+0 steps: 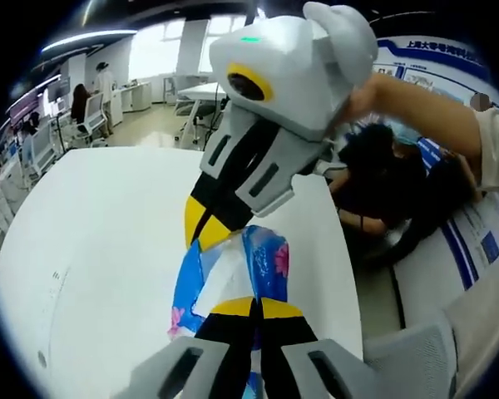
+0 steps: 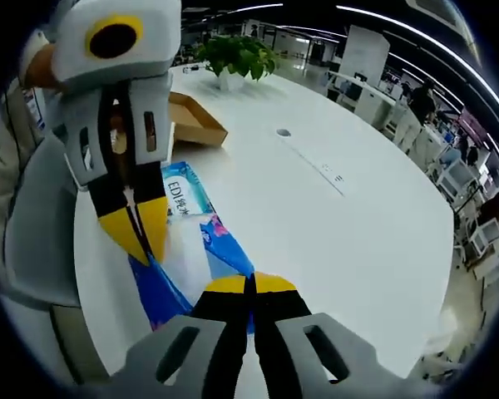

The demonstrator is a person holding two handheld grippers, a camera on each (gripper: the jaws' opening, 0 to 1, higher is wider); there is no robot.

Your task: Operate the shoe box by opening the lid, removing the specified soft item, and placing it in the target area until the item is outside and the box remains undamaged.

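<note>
A soft blue packet with pink flowers and a white panel hangs stretched between both grippers above the white table. My left gripper is shut on its near end. My right gripper comes down from the upper right, held by a hand, and is shut on the packet's far end. In the right gripper view, my right gripper pinches the packet, while my left gripper grips it from the left. The brown cardboard shoe box lies further back on the table.
A potted plant stands behind the box. A small round port sits in the tabletop. A seated person in black is beyond the table's right edge. Office chairs and desks fill the background.
</note>
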